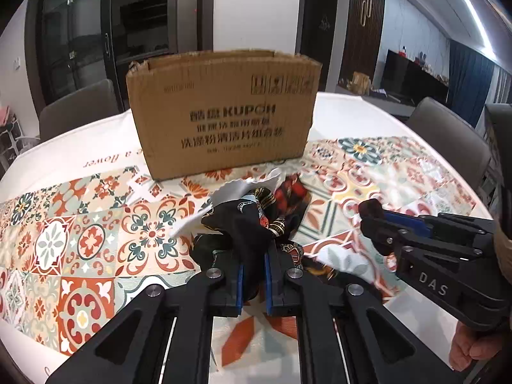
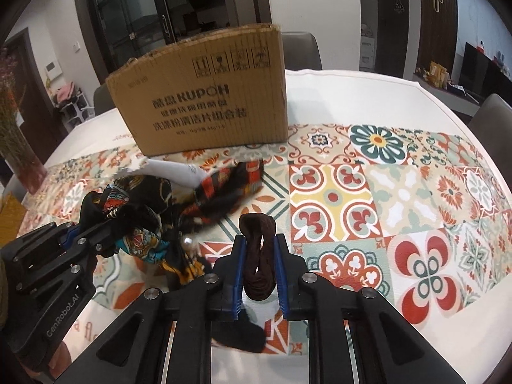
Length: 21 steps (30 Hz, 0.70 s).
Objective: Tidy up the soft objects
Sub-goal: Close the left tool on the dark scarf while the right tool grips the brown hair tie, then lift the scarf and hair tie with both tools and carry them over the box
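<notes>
Patterned tablecloth point(image 2: 400, 198), right tool point(image 2: 259, 256) pinching brown hair tie point(image 2: 257, 246) upright, lengthwise

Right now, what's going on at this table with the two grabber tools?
A person is sorting soft items with a handheld gripper in each hand. The left gripper is shut on a black patterned scarf, lifted in a bunch with a red plaid cloth and white cloth tangled in. The right gripper is shut on a dark brown hair tie. A cardboard box stands just behind on the patterned tablecloth; nothing is seen going into it yet.
</notes>
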{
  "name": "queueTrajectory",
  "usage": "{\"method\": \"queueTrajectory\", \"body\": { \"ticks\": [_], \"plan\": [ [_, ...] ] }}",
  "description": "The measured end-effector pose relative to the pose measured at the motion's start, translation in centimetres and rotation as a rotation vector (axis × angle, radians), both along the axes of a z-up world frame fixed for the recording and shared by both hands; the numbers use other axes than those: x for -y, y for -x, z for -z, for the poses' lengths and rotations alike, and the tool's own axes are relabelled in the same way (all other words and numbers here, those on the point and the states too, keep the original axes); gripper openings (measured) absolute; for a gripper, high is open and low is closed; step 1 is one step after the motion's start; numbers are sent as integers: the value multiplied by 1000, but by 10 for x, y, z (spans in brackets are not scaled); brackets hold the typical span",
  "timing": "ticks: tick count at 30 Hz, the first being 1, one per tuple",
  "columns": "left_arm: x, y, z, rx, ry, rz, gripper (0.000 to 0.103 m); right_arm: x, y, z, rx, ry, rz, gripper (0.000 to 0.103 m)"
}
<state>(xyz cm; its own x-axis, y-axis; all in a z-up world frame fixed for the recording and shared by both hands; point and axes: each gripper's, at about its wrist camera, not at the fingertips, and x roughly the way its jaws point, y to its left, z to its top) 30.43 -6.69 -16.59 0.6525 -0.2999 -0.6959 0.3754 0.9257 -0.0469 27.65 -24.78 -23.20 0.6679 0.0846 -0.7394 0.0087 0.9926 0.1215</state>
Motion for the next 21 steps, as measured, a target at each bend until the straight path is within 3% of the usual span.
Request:
{"method": "queueTrajectory", "body": {
  "ticks": [21],
  "plan": [
    [7,52,-87,149,48,-28,11,10,37,-76,130,-15,-46,19]
  ]
}}
